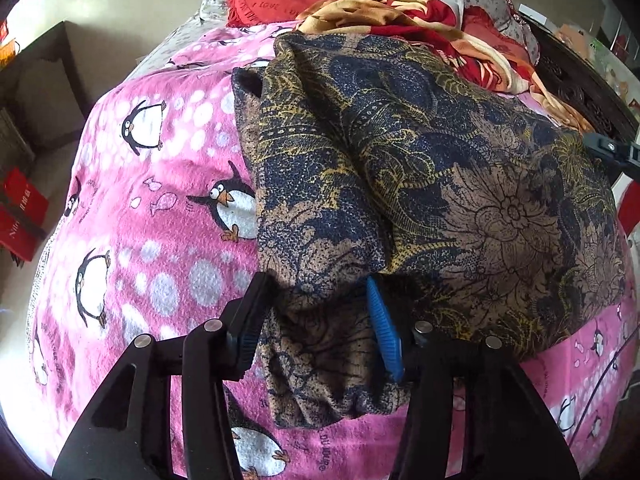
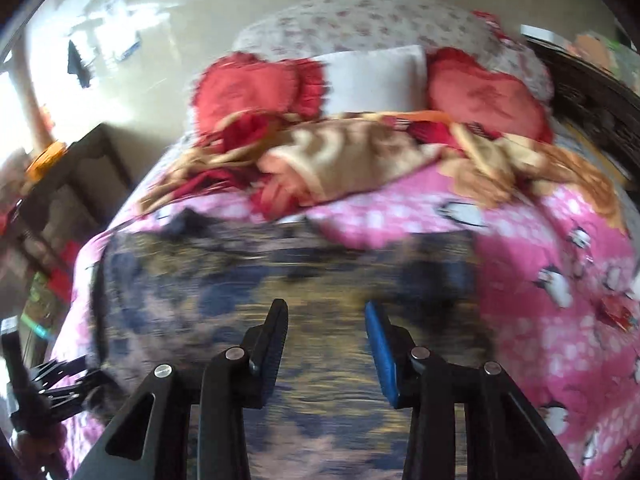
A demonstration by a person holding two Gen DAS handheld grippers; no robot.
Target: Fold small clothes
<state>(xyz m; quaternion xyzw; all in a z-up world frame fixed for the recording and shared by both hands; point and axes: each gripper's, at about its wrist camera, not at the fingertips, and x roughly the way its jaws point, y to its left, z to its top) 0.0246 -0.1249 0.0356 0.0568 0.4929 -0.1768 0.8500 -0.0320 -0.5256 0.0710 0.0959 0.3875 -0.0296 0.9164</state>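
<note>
A brown, navy and yellow patterned garment [image 1: 420, 184] lies bunched on the pink penguin blanket [image 1: 152, 208]. My left gripper [image 1: 320, 308] stands over its near edge, jaws apart, with a narrow part of the cloth lying loosely between the fingers. Its blue pad [image 1: 384, 332] is not pressing on the cloth. The right wrist view is blurred: the garment [image 2: 280, 280] spreads below my right gripper [image 2: 326, 320], which is open with nothing between its fingers. The right gripper's tip [image 1: 612, 152] shows at the garment's far right edge. The left gripper [image 2: 52, 384] shows at lower left.
A crumpled red and beige blanket [image 2: 340, 160], two red heart cushions [image 2: 248, 84] and a white pillow [image 2: 376, 76] lie at the head of the bed. A dark carved headboard [image 1: 580, 76] runs along the right. A cardboard box [image 1: 44, 92] and red boxes [image 1: 20, 216] stand on the floor at left.
</note>
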